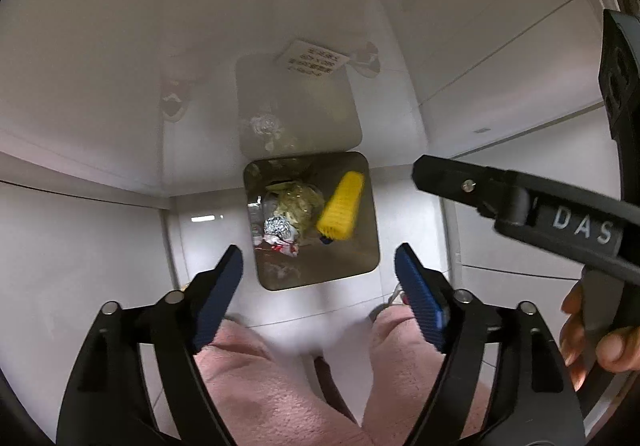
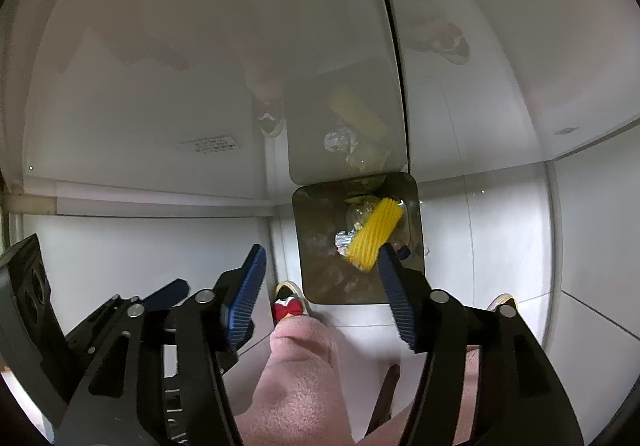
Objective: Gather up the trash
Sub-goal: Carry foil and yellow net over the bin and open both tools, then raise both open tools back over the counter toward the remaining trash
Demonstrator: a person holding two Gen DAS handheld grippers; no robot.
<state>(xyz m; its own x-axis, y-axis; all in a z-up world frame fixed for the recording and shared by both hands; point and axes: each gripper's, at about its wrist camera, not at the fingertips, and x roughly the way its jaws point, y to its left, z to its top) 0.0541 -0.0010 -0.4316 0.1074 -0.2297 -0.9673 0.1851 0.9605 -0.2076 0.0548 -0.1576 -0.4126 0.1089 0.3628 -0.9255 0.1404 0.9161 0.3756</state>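
A square translucent trash bin (image 1: 360, 266) stands on the white floor against a glossy white cabinet. Inside lie a yellow ribbed piece (image 1: 341, 208), crumpled foil (image 1: 277, 227) and clear plastic wrap (image 1: 298, 202). My left gripper (image 1: 318, 288) hangs open and empty above the bin's near edge. My right gripper (image 2: 322, 292) is open and empty above the bin (image 2: 320, 286); the yellow piece (image 2: 374, 234) lies just below its right finger. The right gripper's body (image 1: 520, 206) also shows in the left wrist view, right of the bin.
The person's pink-trousered legs (image 1: 280, 386) and a red-and-white slipper (image 2: 288, 304) stand just before the bin. The glossy cabinet door (image 1: 200, 46) mirrors the bin. A label sticker (image 1: 314, 60) is on it. A vertical door seam (image 2: 390, 46) runs above the bin.
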